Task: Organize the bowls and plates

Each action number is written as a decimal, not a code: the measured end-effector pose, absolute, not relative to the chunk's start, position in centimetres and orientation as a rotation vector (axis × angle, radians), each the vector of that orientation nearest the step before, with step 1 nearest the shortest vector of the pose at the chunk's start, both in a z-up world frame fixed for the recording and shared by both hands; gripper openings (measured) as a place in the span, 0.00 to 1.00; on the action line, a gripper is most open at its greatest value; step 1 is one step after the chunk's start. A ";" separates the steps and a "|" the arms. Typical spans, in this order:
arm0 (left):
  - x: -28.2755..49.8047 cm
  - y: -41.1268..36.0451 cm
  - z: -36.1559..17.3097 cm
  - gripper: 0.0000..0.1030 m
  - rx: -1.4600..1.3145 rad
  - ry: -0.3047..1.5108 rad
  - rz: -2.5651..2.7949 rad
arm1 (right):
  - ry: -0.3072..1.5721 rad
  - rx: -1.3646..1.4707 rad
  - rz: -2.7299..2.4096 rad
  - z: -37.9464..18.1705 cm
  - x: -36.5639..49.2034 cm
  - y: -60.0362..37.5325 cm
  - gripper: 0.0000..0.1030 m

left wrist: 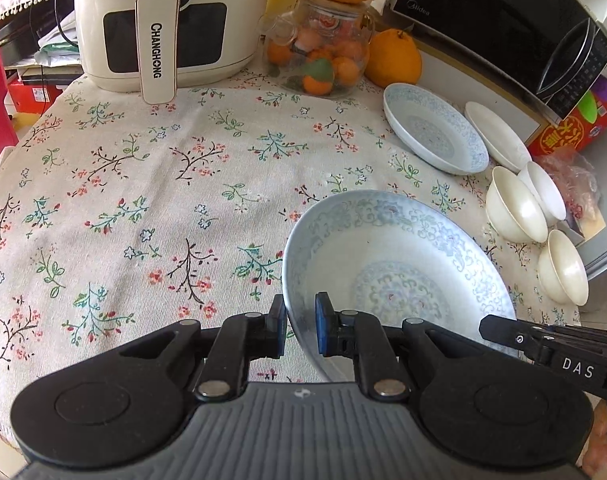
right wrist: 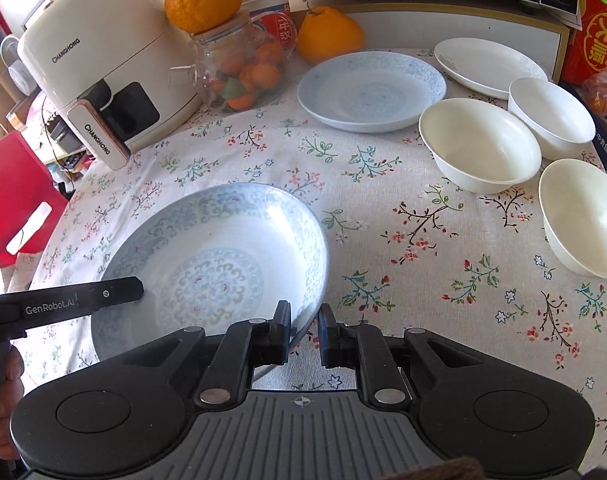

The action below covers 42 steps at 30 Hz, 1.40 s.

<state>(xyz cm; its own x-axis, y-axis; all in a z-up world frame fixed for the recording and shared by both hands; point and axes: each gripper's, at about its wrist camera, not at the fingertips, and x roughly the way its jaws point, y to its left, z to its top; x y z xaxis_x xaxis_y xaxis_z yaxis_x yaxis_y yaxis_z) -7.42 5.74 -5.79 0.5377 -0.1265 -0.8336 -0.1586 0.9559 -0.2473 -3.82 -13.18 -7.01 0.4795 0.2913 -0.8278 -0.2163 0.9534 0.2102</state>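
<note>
A blue-patterned deep plate (left wrist: 403,248) (right wrist: 207,248) hangs tilted above the floral tablecloth, held from both sides. My left gripper (left wrist: 301,324) is shut on its left rim, and my right gripper (right wrist: 305,326) is shut on its right rim. Each gripper's black finger also shows in the other wrist view: the right gripper (left wrist: 543,344) and the left gripper (right wrist: 83,300). A second blue-patterned plate (left wrist: 435,132) (right wrist: 371,92) lies at the back right, with a plain white plate (left wrist: 497,136) (right wrist: 487,66) behind it. Three white bowls (left wrist: 511,204) (right wrist: 479,144) stand at the right edge.
A white air fryer (left wrist: 163,20) (right wrist: 99,72) stands at the back left. Beside it is a glass jar of small oranges (left wrist: 319,52) (right wrist: 243,68) topped by a large orange. A black microwave (left wrist: 503,20) and a red box (right wrist: 599,32) line the back right. A red chair (right wrist: 19,200) is left of the table.
</note>
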 end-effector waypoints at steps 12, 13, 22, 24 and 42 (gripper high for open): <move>-8.5 6.1 -6.9 0.12 -0.282 1.014 0.045 | 1.070 0.029 0.316 -8.3 -5.3 -11.7 0.16; -8.5 5.9 -7.1 0.12 -0.274 1.016 0.044 | 1.073 0.023 0.312 -8.4 -5.3 -11.7 0.16; -8.5 5.5 -7.7 0.13 -0.249 1.038 0.044 | 1.130 -0.003 0.310 -9.4 -5.6 -11.4 0.19; -8.5 5.4 -8.1 0.13 -0.229 1.045 0.053 | 1.134 -0.015 0.311 -9.6 -5.7 -11.2 0.19; -8.4 5.5 -8.1 0.14 -0.211 1.043 0.056 | 1.161 0.000 0.316 -9.5 -5.3 -11.4 0.19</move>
